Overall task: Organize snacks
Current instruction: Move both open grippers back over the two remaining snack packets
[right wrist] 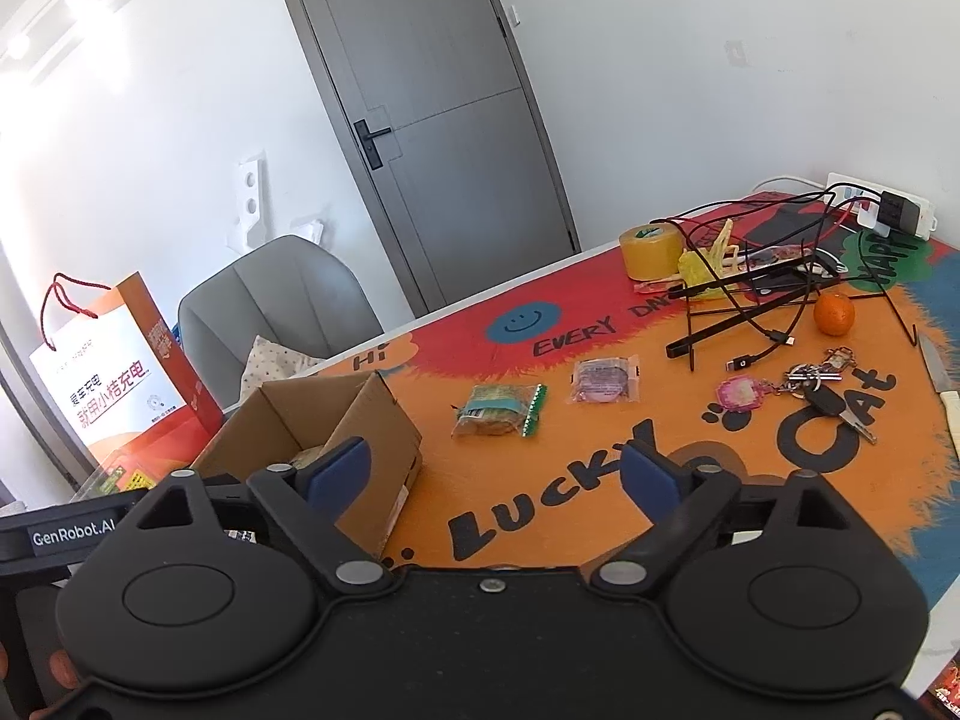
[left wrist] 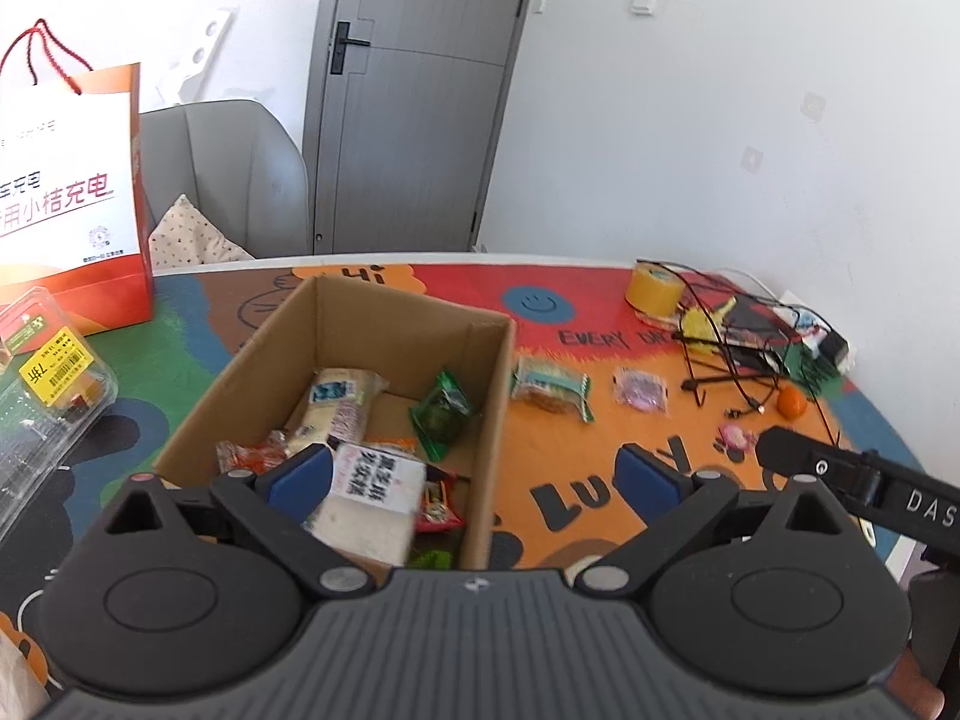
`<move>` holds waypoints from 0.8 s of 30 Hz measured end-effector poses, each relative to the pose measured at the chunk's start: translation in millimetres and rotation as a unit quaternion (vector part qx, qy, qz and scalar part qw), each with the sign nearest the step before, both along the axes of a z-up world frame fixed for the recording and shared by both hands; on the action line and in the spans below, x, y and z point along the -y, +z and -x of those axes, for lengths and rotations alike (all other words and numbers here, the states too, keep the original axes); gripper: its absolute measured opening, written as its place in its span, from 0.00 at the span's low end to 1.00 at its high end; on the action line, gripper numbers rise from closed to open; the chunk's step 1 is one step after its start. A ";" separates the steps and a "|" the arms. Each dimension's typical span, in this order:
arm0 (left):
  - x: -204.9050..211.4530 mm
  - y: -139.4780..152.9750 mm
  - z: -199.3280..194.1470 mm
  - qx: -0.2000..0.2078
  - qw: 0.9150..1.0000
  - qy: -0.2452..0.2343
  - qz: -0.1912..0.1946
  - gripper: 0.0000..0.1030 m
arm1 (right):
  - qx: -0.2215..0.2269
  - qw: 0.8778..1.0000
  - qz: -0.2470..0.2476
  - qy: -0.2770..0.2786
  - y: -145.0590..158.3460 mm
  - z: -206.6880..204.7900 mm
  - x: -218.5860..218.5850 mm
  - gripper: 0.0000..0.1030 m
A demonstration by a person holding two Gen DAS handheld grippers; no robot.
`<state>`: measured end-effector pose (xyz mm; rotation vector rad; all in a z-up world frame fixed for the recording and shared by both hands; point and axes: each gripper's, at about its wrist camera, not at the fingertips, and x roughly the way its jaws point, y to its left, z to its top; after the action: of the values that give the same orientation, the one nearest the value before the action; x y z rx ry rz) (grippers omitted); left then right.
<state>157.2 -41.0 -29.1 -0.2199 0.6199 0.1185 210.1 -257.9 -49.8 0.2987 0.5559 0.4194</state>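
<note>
On the table (right wrist: 750, 516), covered by a bright printed mat, an open cardboard box (left wrist: 384, 324) stands at the left. Several wrapped snacks lie inside it: a pale bar (left wrist: 339, 405), a green packet (left wrist: 445, 414), a white packet (left wrist: 375, 501) and red wrappers (left wrist: 249, 456).

Two snacks lie outside on the orange area, just right of the box: a green-edged cracker pack (right wrist: 498, 411), and a pink round snack (right wrist: 603, 381) further right, apart from it.

Left gripper (left wrist: 474, 474): over the box's near right corner, jaws spread wide, nothing between the pads.

Right gripper (right wrist: 495, 474): over the mat near the box, jaws also wide apart and empty. Both loose snacks lie beyond its fingertips, untouched.

Behind them are a tape roll (right wrist: 651, 249), cables (right wrist: 774, 300), an orange (right wrist: 834, 313) and keys (right wrist: 828, 390).
</note>
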 end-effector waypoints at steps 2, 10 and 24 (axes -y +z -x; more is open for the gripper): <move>6.2 -0.2 -0.3 -0.004 1.000 -0.005 -0.004 0.97 | -0.001 1.000 -0.003 0.001 -1.3 0.5 4.1 0.92; 31.0 -1.3 -8.3 -0.004 1.000 -0.022 -0.005 0.97 | -0.003 1.000 -0.008 -0.002 -5.5 -2.6 20.5 0.96; 71.3 -17.1 -48.7 -0.004 0.999 -0.038 0.003 0.96 | -0.028 0.998 -0.029 -0.041 -29.0 -32.2 55.3 0.96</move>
<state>205.9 -112.3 -46.2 -0.2017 0.6360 0.0450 242.4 -313.2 -78.8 0.3886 0.5848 0.3499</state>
